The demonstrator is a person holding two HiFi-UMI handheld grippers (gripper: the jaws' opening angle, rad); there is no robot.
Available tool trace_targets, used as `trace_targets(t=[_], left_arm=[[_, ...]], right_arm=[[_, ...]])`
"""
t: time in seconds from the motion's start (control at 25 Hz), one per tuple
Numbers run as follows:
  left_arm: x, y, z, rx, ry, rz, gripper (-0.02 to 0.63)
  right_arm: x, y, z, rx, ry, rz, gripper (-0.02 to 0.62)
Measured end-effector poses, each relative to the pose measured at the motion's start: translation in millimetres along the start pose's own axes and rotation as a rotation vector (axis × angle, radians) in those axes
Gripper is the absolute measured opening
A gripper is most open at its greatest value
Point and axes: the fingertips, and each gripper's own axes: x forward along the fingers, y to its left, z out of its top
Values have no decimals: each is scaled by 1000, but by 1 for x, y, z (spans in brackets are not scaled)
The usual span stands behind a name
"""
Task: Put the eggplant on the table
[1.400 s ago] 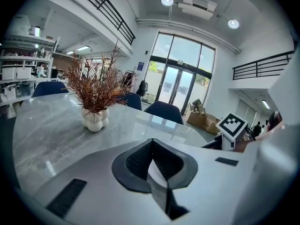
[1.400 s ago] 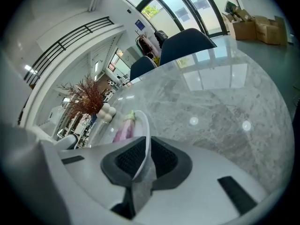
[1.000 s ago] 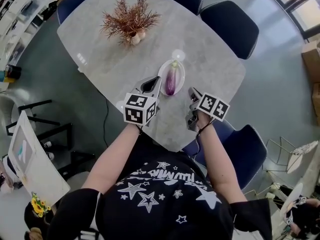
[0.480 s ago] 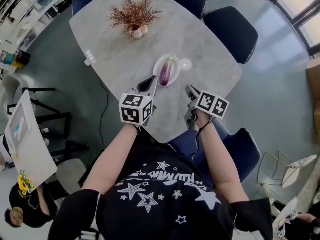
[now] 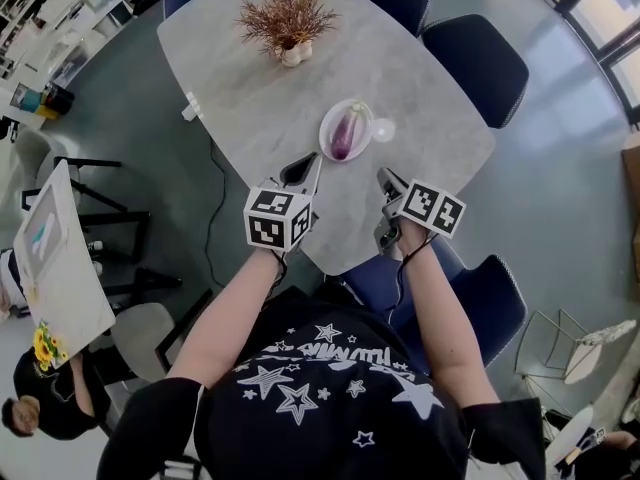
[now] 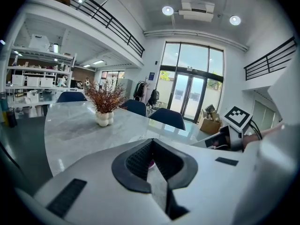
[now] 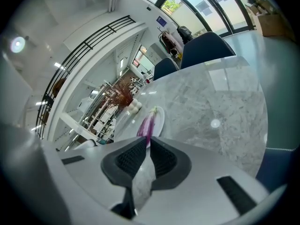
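Observation:
A purple eggplant [image 5: 344, 132] lies on a small white plate [image 5: 329, 145] on the grey marble table [image 5: 250, 98]. In the right gripper view the eggplant [image 7: 147, 122] lies straight ahead on the plate [image 7: 160, 117], beyond the jaws. My left gripper [image 5: 300, 172] hovers over the table's near part, just short of the plate and to its left, shut and empty. My right gripper [image 5: 384, 182] hangs near the table's front edge, to the right of the plate, also shut on nothing. Neither touches the eggplant.
A dried reddish plant in a white vase [image 5: 288, 18] stands at the table's far end. Dark blue chairs [image 5: 480, 58] ring the table, one [image 5: 485, 298] right beside my right arm. A board [image 5: 55, 268] and other people are on the floor to the left.
The head view has shifted, so the table and plate sit slightly differently in frame. Both grippers stay close to the table's near edge. The eggplant still lies on its plate.

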Motion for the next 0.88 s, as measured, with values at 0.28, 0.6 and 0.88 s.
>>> trace_targets(t=[0.28, 0.6, 0.88], left_arm=[[-35, 13, -7, -24, -19, 7, 8], [-93, 26, -17, -35, -52, 18, 8], [-147, 37, -28, -40, -77, 18, 8]], right_arm=[[-12, 30, -18, -7, -12, 18, 31], [-30, 71, -46, -29, -43, 40, 31], [-50, 99, -86, -46, -65, 35, 31]])
